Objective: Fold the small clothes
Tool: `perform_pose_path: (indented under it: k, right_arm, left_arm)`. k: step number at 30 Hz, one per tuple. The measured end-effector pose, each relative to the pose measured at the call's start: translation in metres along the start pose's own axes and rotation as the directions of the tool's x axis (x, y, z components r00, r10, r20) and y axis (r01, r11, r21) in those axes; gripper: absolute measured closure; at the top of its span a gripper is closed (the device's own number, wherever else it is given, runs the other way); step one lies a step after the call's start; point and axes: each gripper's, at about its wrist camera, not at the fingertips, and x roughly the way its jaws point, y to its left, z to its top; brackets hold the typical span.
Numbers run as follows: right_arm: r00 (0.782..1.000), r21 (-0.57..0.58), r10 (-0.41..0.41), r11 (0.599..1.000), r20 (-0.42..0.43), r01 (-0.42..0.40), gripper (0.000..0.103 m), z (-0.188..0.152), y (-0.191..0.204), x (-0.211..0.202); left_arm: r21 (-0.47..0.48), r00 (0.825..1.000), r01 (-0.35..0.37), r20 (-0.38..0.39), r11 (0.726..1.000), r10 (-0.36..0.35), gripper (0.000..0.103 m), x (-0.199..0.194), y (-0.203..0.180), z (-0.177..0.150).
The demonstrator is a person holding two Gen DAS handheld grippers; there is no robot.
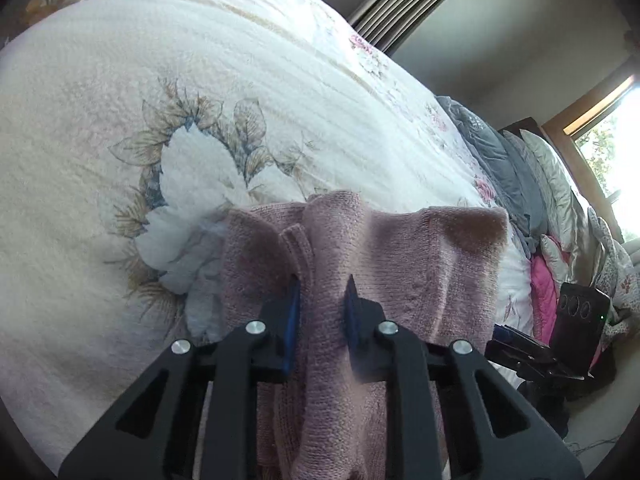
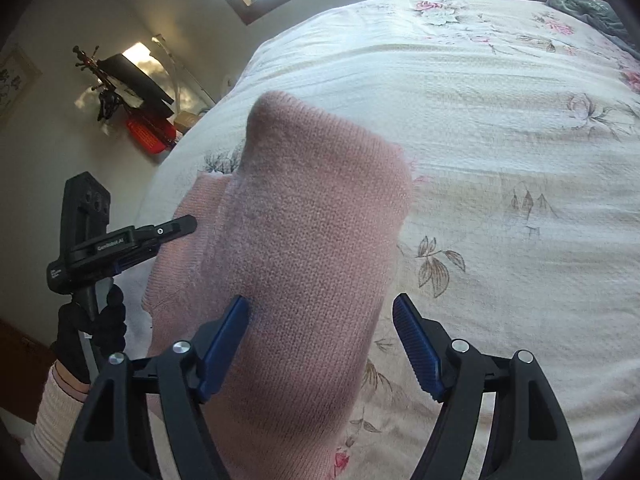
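Note:
A pink knit garment [image 1: 400, 248] lies bunched on the floral bedspread [image 1: 120, 80]. My left gripper [image 1: 324, 300] is shut on a raised ridge of this knit, with the blue pads pressing it from both sides. In the right wrist view the same pink knit garment [image 2: 312, 208] rises close to the camera and runs between the fingers of my right gripper [image 2: 320, 316]. That gripper stands wide open, and only its left pad [image 2: 230, 332] touches the cloth. My left gripper [image 2: 176, 226] shows at the left of this view, tip against the garment's edge, held by a black-gloved hand [image 2: 92, 324].
A white fluffy cloth [image 1: 188, 208] lies partly under the garment's left side. Grey and silver pillows and a pink one [image 1: 532, 184] pile along the bed's right edge. A bedside stand with a red object [image 2: 150, 136] sits beyond the bed. My right gripper's body [image 1: 576, 320] is at the right.

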Motion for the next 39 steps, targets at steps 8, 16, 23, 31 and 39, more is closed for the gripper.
perform_pose_path:
  k: [8,16,23,31,39]
  right_arm:
    - [1.0,-0.01,0.022,1.0,-0.022,-0.022,0.024,-0.003,0.009,0.021]
    - [0.998,-0.035,0.064,0.997,-0.019,-0.064,0.023,-0.015,0.013,-0.002]
    - [0.996,-0.036,0.083,0.996,-0.031,-0.084,0.018,-0.041,0.007,-0.01]
    - [0.98,0.075,0.189,0.98,-0.059,-0.185,0.011,-0.043,-0.019,0.018]
    - [0.921,0.215,0.384,0.907,-0.068,-0.363,0.01,-0.04,-0.031,0.067]
  left_arm:
    - [-0.136,1.0,-0.007,-0.027,0.991,0.004,0.085,0.008,0.044,-0.013]
    - [-0.067,0.99,0.132,-0.037,0.989,-0.135,0.053,-0.049,0.027,-0.031]
    - [-0.042,0.983,0.098,-0.155,0.994,-0.103,0.039,-0.028,0.033,-0.064]
    - [-0.103,0.958,0.199,-0.19,0.975,-0.216,0.031,0.017,0.035,-0.056]
    - [-0.067,0.951,0.243,-0.18,0.968,-0.251,0.038,0.036,0.021,-0.059]
